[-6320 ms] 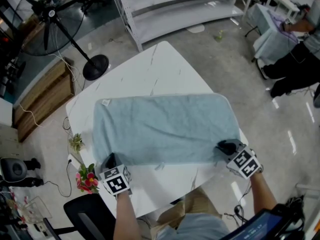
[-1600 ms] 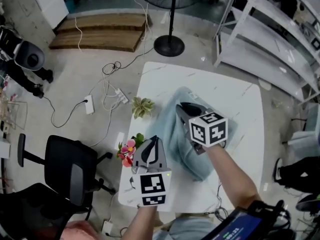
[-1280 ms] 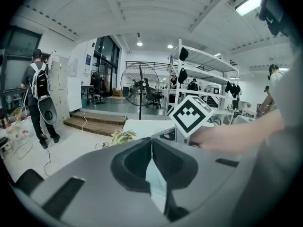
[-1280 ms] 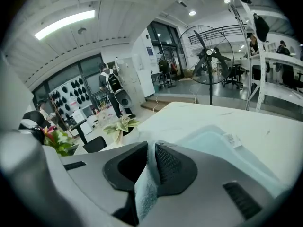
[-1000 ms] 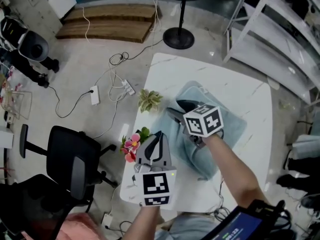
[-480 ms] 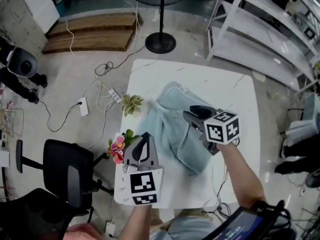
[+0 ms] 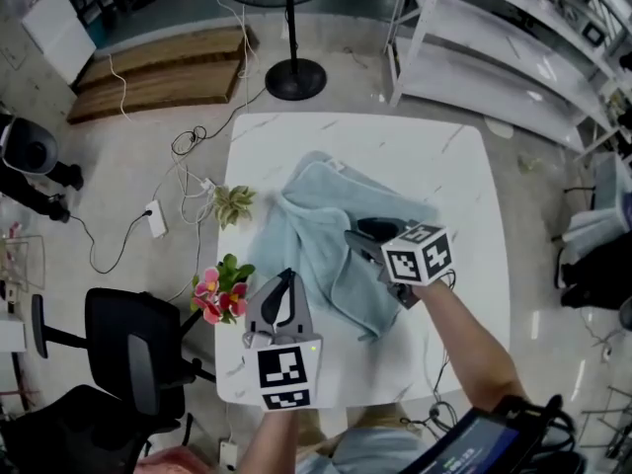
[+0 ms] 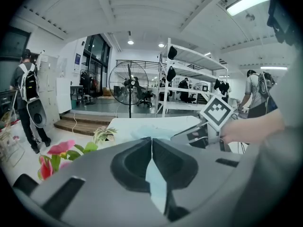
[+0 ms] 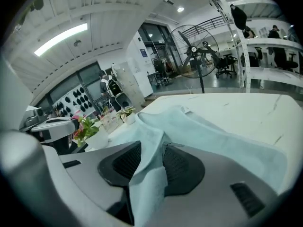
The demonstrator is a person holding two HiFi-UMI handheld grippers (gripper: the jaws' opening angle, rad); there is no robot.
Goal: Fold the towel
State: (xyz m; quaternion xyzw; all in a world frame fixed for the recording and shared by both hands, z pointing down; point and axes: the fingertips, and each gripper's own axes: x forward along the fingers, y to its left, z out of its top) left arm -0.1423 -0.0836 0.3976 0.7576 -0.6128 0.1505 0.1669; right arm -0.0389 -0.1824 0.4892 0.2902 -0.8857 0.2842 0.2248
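Right hand-held gripper (image 7: 357, 233) — jaws just closing — pinches the towel (image 7: 301, 210).

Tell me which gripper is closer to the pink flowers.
Left. The left gripper sits just beside the pink flowers; the right gripper is farther off over the table, its jaws just closed on the towel.

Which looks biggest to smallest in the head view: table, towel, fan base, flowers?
1. table
2. towel
3. fan base and flowers look about alike; the base stands on the floor, farther from the camera, so I won't rank them.
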